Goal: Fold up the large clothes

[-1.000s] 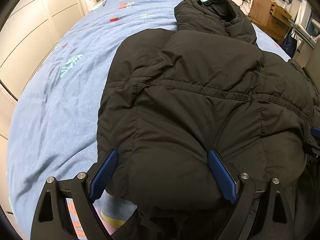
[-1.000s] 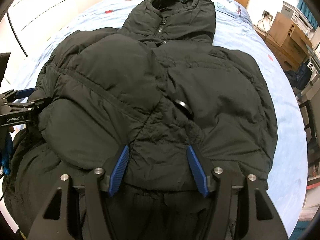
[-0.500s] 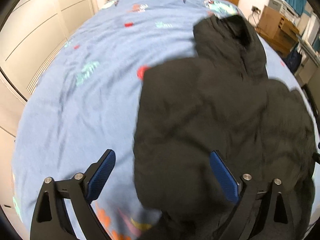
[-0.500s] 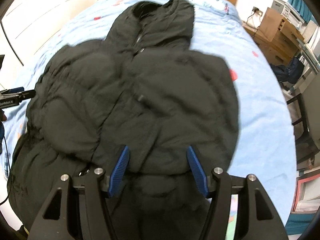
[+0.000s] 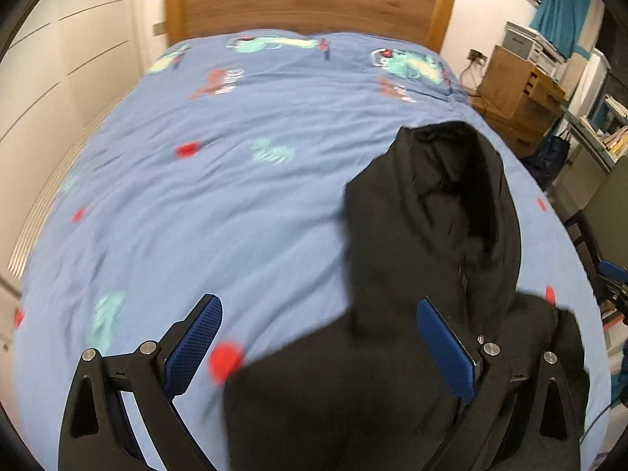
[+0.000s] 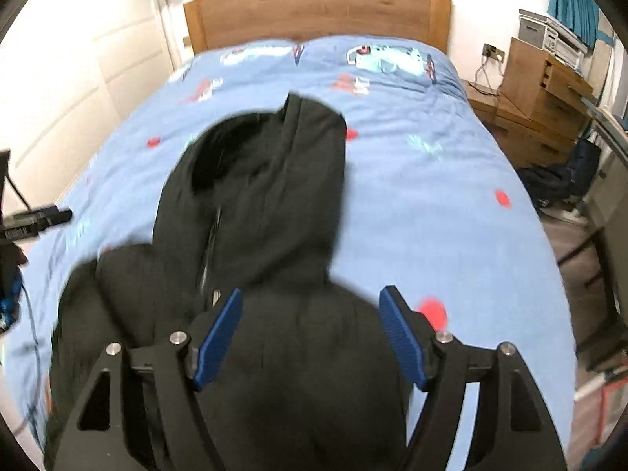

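Note:
A black puffy hooded jacket [image 5: 424,243] lies on the blue bedspread [image 5: 219,196], hood toward the headboard. It also shows in the right wrist view [image 6: 259,212], with both sides folded in over the body. My left gripper [image 5: 318,345] is open and empty above the jacket's left shoulder edge. My right gripper [image 6: 310,333] is open and empty above the jacket's upper body, just below the hood. The lower jacket is hidden under the grippers. Both views are motion-blurred.
A wooden headboard [image 5: 306,4] stands at the far end. White wardrobe doors [image 5: 51,90] line the left. A wooden cabinet [image 6: 545,78] and a dark chair [image 6: 588,259] stand to the right of the bed [image 6: 431,180]. The other gripper shows at each view's edge.
Both grippers have moved forward from the jacket's lower body toward the hood and risen. More bare bedspread and the headboard have come into view. Both stay open.

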The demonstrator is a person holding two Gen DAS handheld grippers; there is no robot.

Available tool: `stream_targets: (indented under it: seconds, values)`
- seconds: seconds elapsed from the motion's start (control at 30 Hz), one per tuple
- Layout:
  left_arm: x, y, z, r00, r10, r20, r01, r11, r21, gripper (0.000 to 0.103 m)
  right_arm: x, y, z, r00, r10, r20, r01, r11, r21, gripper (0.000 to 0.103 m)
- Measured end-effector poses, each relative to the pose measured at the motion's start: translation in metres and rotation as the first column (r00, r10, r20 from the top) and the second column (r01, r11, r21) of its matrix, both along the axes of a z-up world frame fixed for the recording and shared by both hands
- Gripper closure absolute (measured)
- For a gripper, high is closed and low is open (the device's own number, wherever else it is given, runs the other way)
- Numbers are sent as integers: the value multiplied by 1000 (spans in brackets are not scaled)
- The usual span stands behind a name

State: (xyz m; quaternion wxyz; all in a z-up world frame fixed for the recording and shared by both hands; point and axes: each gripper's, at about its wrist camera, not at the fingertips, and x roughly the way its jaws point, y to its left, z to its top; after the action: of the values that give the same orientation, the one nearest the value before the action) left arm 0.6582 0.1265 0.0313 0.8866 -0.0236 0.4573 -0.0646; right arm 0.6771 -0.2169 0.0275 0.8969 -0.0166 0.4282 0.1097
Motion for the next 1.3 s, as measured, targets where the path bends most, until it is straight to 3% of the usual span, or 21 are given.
stream_targets:
  seconds: [0.17,0.27,0.57,0.63,0.7,0.8,0.87,0.9,0.93,0.97,1.3]
  values:
    - [78,-27,-23,999,-31,-45,24,990,-140,5,86,8,-17,1000,-9,-30,12,994,110,30]
    - [110,-33,-40,997,-12,-76,-3,980,-198,5,118,8,-31,998,-31,-47,38,987,156,29]
    - [150,-38,-95,985,28,-172,-79,952,-297,6,196,8,-92,984,-75,-158,120,948,296,28]
    - [152,-42,-101,983,22,-184,-80,946,-313,17,202,12,-100,983,-78,-167,124,950,286,28]
    - [155,-49,-106,978,1,-208,-68,946,-316,41,205,18,-104,982,-68,-175,115,956,272,28]
    - [153,-60,-105,977,-12,-211,-49,958,-283,62,208,31,-104,986,-51,-161,87,970,228,30]
    - [151,-64,-103,977,4,-213,-57,969,-241,76,207,36,-102,987,-31,-156,64,975,211,61]
    - [149,-64,-102,977,14,-214,-63,972,-225,83,206,40,-103,986,-25,-165,57,980,191,68]
    - [147,-65,-101,977,24,-211,-69,976,-208,85,206,42,-103,986,-23,-167,54,983,178,82]
    - [144,-66,-99,978,30,-204,-70,979,-192,88,204,43,-101,986,-19,-168,48,984,170,88]
    - [93,-70,-52,995,20,-94,-29,995,-94,94,154,59,-48,990,102,-93,-89,987,137,94]
